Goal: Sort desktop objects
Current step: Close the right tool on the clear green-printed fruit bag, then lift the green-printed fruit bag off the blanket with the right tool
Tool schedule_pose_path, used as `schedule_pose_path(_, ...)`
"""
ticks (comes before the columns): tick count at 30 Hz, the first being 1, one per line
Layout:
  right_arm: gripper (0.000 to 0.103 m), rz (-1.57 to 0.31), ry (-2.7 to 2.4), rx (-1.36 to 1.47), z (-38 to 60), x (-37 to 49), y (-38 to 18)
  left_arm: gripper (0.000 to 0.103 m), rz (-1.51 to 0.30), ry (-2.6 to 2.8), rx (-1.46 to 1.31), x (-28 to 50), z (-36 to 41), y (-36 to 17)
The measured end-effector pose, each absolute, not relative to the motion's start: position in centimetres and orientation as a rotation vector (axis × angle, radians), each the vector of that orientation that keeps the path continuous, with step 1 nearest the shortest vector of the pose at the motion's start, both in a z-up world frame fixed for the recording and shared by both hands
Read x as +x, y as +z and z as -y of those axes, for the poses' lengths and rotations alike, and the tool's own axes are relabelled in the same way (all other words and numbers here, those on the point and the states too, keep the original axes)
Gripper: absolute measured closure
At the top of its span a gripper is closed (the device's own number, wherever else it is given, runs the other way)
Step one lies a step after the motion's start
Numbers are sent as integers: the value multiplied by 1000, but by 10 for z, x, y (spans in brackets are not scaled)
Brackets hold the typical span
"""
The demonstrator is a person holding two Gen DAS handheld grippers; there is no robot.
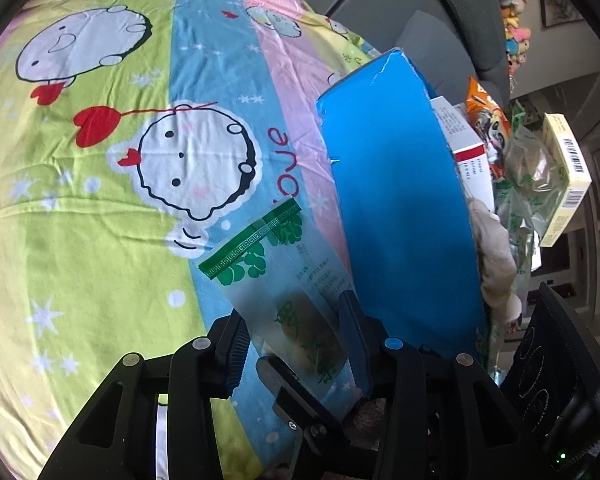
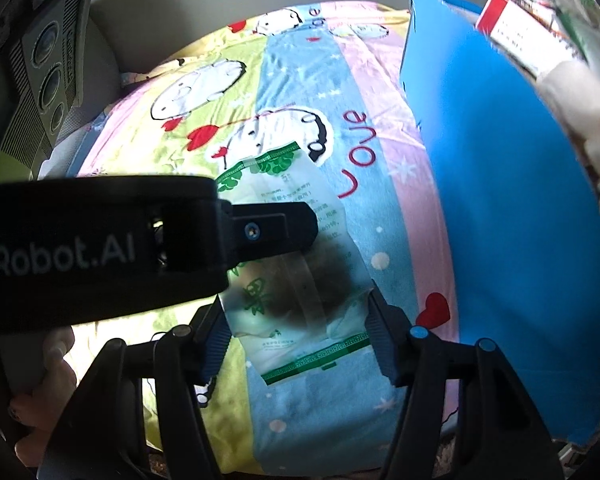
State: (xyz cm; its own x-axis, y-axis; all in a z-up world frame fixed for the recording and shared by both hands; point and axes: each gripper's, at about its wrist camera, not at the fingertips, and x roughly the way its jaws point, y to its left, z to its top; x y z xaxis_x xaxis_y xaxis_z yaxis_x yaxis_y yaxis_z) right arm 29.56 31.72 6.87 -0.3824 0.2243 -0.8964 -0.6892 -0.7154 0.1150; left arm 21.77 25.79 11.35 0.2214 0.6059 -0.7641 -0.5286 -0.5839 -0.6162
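2 black grippers, left (image 1: 296, 332) and right (image 2: 296, 336); 1 clear packet with green print (image 1: 284, 280); 1 blue box (image 1: 400, 208); 1 cartoon cloth (image 1: 100, 200); 1 yellow carton (image 1: 568, 172); 1 red-and-white carton (image 1: 470, 152).

The bedsheet (image 2: 380, 240) reads "Love"; the left gripper's (image 2: 260, 232) black arm reads "nRobot.AI".
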Motion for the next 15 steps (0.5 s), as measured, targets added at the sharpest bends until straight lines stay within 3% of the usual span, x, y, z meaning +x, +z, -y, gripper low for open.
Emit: schedule_pose_path(15,43,-555,2174,-1220,-312,283,98,59,114,1550,-1488,228,-241,147)
